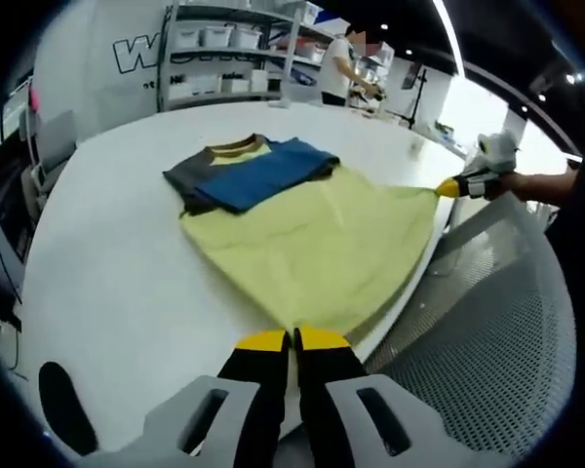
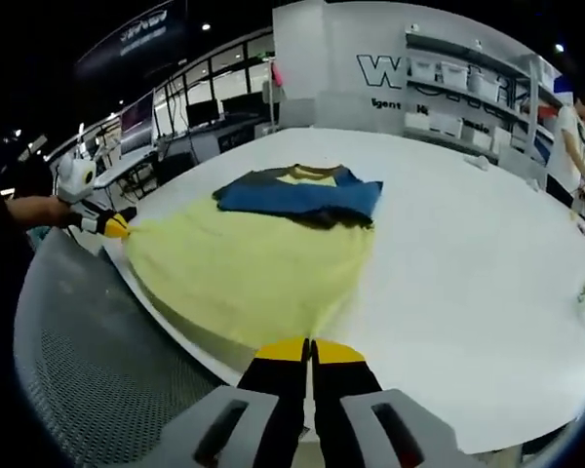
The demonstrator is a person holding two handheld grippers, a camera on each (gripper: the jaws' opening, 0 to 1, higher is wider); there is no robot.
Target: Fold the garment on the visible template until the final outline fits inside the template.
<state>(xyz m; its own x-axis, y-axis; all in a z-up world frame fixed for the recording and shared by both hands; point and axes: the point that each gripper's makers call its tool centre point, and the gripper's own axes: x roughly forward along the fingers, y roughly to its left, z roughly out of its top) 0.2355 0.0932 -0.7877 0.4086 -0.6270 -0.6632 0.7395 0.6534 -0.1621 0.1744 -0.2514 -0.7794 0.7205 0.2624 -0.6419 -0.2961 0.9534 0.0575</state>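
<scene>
Left gripper view: the left tongs [image 1: 292, 338] are clamped together on the near hem corner of the garment [image 1: 307, 229], a yellow shirt with blue and grey sleeves folded across its chest. It lies flat on the white surface [image 1: 117, 283]. The right tongs [image 1: 448, 187] pinch the other hem corner at the surface edge.

Right gripper view: the right tongs [image 2: 310, 348] are closed on the yellow hem of the garment [image 2: 249, 258]; the left tongs [image 2: 117, 227] grip the far corner. A perforated grey panel [image 2: 88, 370] sits below the surface [image 2: 468, 283].
</scene>
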